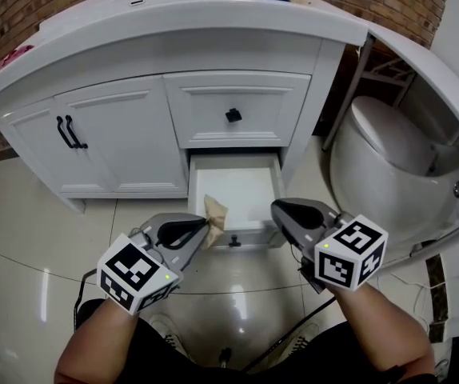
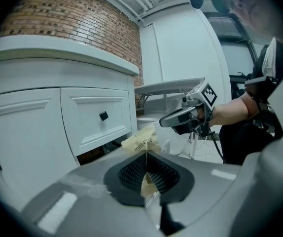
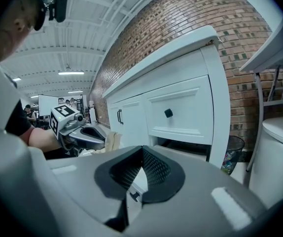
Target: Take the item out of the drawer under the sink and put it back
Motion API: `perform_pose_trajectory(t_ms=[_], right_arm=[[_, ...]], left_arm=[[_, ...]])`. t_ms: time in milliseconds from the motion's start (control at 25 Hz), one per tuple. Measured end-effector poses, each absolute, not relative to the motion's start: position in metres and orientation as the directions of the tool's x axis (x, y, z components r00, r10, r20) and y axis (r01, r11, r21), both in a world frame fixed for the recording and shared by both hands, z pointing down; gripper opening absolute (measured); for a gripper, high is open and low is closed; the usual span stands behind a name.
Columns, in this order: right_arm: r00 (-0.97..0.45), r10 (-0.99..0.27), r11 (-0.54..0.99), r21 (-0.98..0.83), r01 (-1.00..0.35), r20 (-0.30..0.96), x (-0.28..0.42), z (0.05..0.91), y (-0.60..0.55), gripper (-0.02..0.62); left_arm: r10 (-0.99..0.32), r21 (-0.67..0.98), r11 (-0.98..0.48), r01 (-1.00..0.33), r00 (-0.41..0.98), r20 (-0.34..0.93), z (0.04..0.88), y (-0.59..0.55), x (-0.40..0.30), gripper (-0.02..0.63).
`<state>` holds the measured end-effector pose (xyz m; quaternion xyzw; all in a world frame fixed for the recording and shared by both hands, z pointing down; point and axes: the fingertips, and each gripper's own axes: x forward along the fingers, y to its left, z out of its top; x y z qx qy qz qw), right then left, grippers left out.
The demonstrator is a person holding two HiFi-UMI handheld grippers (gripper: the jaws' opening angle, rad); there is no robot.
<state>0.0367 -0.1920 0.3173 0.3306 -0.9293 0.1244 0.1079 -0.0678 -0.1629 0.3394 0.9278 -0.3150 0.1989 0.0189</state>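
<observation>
The bottom drawer [image 1: 235, 184] of the white sink cabinet stands pulled open, its inside looking bare. My left gripper [image 1: 205, 225] hovers just in front of the drawer's left corner, shut on a crumpled tan paper packet [image 1: 216, 212]. In the left gripper view the packet [image 2: 140, 142] sticks up from between the closed jaws of the left gripper [image 2: 146, 158]. My right gripper [image 1: 278, 208] is shut with nothing in it, level with the drawer's right front corner. In the right gripper view the right gripper [image 3: 141, 152] points at the cabinet, with the left gripper [image 3: 88, 133] and packet [image 3: 113, 141] off to the left.
Above the open drawer is a shut drawer with a black knob [image 1: 233, 116]. Double doors with black handles [image 1: 69, 132] are to the left. A white toilet [image 1: 377, 154] stands close on the right. A waste bin [image 3: 232, 153] sits between cabinet and toilet. The person's feet are below on the glossy tile floor.
</observation>
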Motion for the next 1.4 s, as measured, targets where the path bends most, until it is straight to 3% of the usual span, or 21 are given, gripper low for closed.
perform_pose_trajectory(t_ms=[960, 1400], right_arm=[[-0.768, -0.576, 0.762, -0.157, -0.629, 0.281, 0.034, 0.314, -0.188, 0.008], [-0.764, -0.591, 0.753, -0.161, -0.638, 0.260, 0.041, 0.306, -0.192, 0.008]], left_arm=[[-0.600, -0.092, -0.782, -0.616, 0.705, 0.378, 0.342, -0.171, -0.069, 0.011], [-0.650, -0.253, -0.751, -0.610, 0.613, 0.449, 0.335, -0.220, -0.069, 0.011]])
